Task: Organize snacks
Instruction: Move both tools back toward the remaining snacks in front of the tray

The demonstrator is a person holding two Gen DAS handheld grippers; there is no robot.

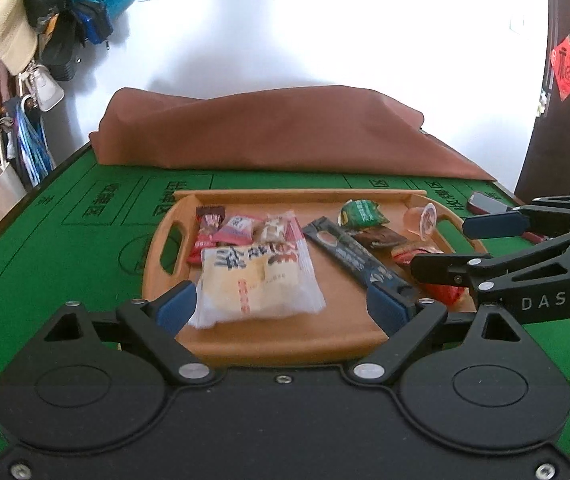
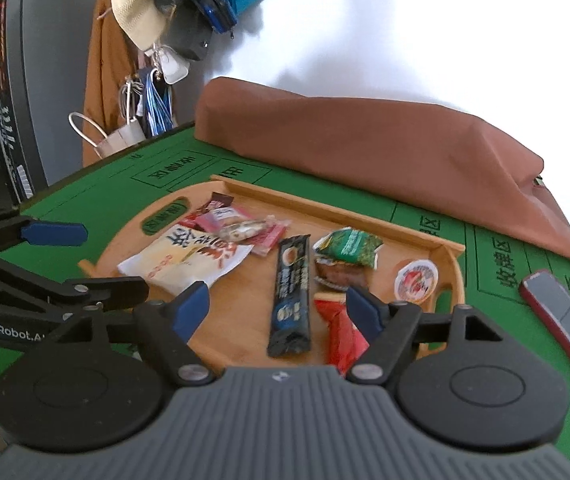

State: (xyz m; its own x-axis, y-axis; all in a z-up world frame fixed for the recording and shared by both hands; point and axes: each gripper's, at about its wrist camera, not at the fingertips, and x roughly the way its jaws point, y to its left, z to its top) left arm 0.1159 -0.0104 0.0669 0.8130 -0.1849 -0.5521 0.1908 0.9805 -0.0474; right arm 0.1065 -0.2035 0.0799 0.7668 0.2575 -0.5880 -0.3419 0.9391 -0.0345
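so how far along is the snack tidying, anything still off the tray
Looks nearly done: the snacks in view all lie on the wooden tray, from the white bread pack and dark stick sachet to the jelly cup. Nothing is in hand: left gripper and right gripper are both open and empty. Only a phone lies on the green table; no loose snack shows.

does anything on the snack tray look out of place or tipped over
Mostly fine, but the jelly cup lies tipped on its side at the wooden tray's right end, and a phone sits on the green table beside the tray.
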